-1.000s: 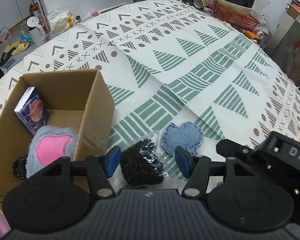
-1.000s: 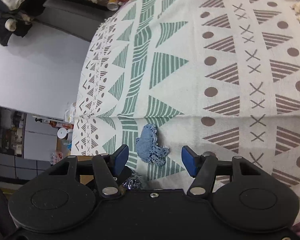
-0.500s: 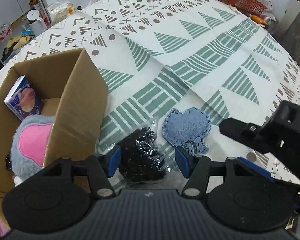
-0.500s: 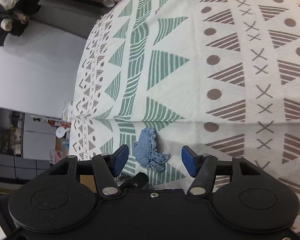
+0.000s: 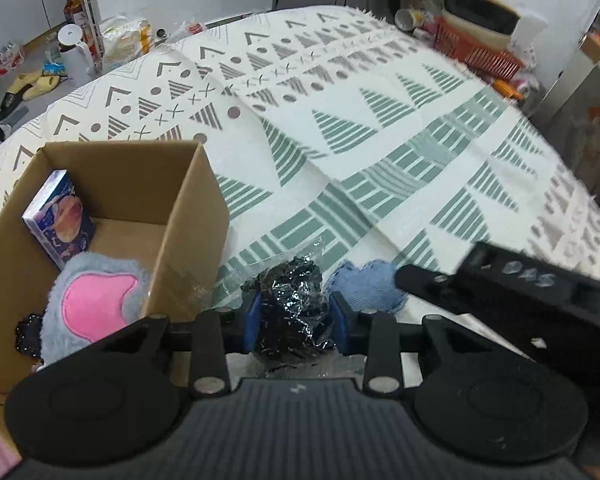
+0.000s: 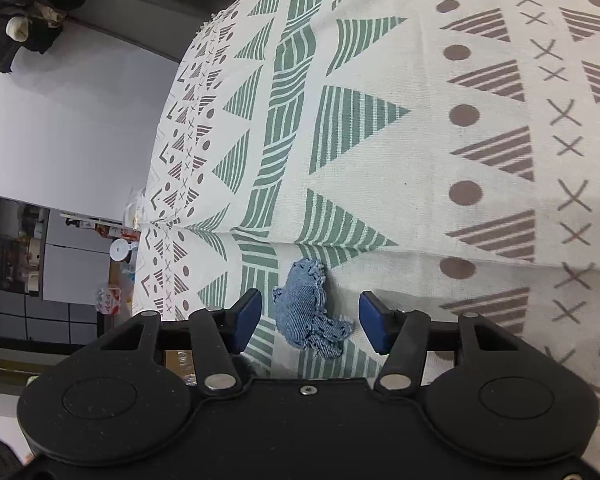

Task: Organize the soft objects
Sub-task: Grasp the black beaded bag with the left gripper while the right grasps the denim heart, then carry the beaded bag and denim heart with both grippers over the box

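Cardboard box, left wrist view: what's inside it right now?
In the cardboard box: an upright purple printed carton, a grey plush with pink centre, and a black item at its edge. The plush and near wall cover the rest of the floor.

The tablecloth (image 5: 380,128) was cream, printed with striped green triangles, brown-grey triangles, dots and crosses. On it lay a glossy black bundle (image 5: 292,312) in clear wrap and a faded blue denim patch (image 6: 306,314) with dark stitching. The plain brown cardboard box (image 5: 188,224) held a grey fluffy piece (image 5: 96,300) with a pink centre and a purple printed carton (image 5: 58,218).
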`<state>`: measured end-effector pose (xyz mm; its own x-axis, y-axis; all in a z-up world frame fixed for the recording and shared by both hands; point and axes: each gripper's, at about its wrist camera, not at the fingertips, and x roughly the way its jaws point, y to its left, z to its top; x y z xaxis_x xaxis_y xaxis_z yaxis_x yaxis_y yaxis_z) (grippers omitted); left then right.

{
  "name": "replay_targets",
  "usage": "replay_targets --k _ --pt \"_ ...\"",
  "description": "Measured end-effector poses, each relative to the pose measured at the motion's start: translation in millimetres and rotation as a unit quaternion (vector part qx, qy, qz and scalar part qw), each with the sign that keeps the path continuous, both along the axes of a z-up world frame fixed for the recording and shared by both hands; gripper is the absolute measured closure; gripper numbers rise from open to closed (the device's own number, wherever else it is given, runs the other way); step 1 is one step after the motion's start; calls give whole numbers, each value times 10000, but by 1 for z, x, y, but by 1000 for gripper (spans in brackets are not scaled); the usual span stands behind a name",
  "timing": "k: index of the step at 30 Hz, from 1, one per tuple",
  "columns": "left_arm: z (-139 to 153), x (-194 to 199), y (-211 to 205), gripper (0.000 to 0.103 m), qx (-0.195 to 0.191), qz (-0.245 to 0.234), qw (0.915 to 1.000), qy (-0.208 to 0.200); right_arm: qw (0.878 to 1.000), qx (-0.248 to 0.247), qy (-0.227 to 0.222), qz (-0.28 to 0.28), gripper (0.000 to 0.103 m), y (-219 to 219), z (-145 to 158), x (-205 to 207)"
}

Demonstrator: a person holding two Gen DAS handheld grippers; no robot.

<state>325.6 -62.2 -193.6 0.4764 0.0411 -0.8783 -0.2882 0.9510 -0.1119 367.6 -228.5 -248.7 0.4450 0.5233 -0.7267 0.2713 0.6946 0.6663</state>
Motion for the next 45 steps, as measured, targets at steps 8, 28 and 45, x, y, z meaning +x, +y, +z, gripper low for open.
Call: replay_targets --k 8,28,45 --pt "16 2 12 68 -230 73 9996 -139 9996 -176 -52 209 61 14 -8 9" --pt "67 -24 54 68 -867 -98 9941 -649 9940 -904 -570 215 87 45 36 -29" --pt "107 -63 130 68 -906 146 9901 -1064 9806 -945 -1676 378 87 63 107 -63"
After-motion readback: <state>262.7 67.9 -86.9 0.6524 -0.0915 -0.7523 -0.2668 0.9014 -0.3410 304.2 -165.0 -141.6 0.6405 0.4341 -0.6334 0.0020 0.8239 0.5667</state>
